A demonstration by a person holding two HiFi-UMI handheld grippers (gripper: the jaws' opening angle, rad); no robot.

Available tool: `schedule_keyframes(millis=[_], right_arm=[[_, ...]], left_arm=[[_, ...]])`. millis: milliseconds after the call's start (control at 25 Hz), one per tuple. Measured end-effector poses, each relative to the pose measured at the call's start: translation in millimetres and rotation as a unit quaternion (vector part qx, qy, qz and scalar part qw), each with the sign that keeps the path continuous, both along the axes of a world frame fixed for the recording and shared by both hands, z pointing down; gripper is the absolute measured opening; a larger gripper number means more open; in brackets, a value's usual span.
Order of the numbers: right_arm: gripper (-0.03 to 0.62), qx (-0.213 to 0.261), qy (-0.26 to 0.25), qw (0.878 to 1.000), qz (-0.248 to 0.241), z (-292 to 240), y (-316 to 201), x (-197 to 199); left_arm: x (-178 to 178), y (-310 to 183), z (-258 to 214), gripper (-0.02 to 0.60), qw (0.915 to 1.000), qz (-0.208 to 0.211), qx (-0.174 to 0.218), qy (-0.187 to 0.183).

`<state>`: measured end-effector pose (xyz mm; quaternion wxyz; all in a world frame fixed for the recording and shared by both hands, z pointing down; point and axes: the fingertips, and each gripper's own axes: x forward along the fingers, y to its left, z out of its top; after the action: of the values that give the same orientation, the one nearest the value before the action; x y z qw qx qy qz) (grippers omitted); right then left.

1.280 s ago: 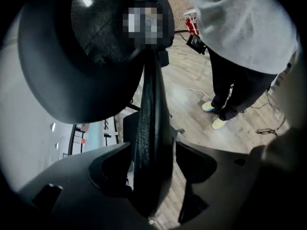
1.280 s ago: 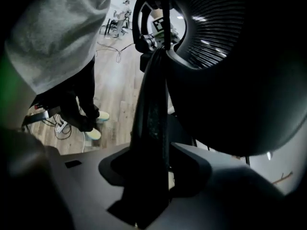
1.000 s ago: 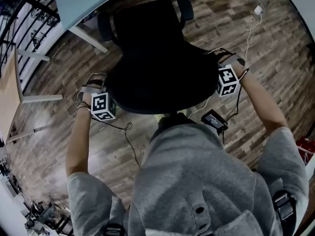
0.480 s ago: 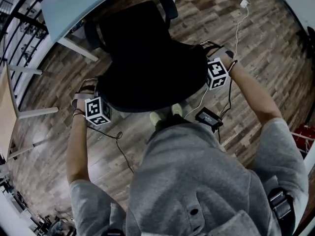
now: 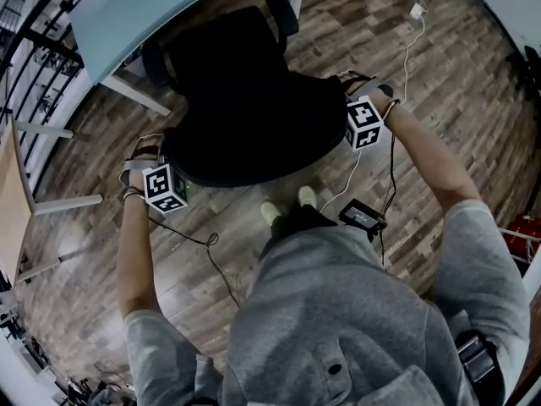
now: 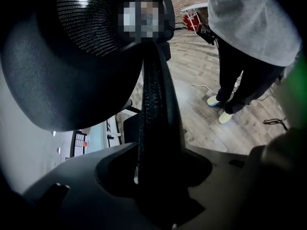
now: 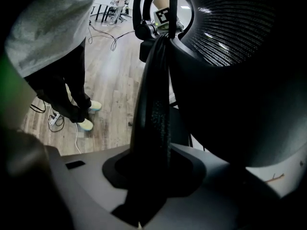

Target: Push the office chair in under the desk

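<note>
A black office chair [image 5: 254, 100] stands with its seat half under the pale blue desk [image 5: 135, 7] and its backrest toward me. My left gripper [image 5: 169, 161] sits on the backrest's left rim. In the left gripper view the dark rim [image 6: 156, 109] runs up between the jaws of that gripper [image 6: 153, 176] and fills the gap. My right gripper [image 5: 344, 106] is at the backrest's right rim. Its jaws are closing, with the rim [image 7: 153, 104] held between them in the right gripper [image 7: 148, 176] view.
A white desk leg [image 5: 135, 96] slants down beside the chair's left armrest [image 5: 152, 57]. A white cable and plug block [image 5: 414, 11] lie on the wood floor at upper right. Another table [image 5: 13, 167] stands far left. My shoes [image 5: 283, 205] are just behind the chair.
The chair and both grippers have moved away from me toward the desk. My shoes have come into view behind the backrest. Both grippers stay on the backrest's rims.
</note>
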<state>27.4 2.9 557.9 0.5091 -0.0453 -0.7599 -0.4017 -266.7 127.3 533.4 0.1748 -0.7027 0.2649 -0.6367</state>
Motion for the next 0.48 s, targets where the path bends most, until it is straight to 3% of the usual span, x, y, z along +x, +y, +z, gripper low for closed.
schedule_keyframes(millis=[480], right_arm=[[0.12,-0.008,-0.004,0.999,0.031,-5,-1,-28]], left_arm=[[-37,-26,-5,0.21,0.9997,0.017,0.013,0.008]])
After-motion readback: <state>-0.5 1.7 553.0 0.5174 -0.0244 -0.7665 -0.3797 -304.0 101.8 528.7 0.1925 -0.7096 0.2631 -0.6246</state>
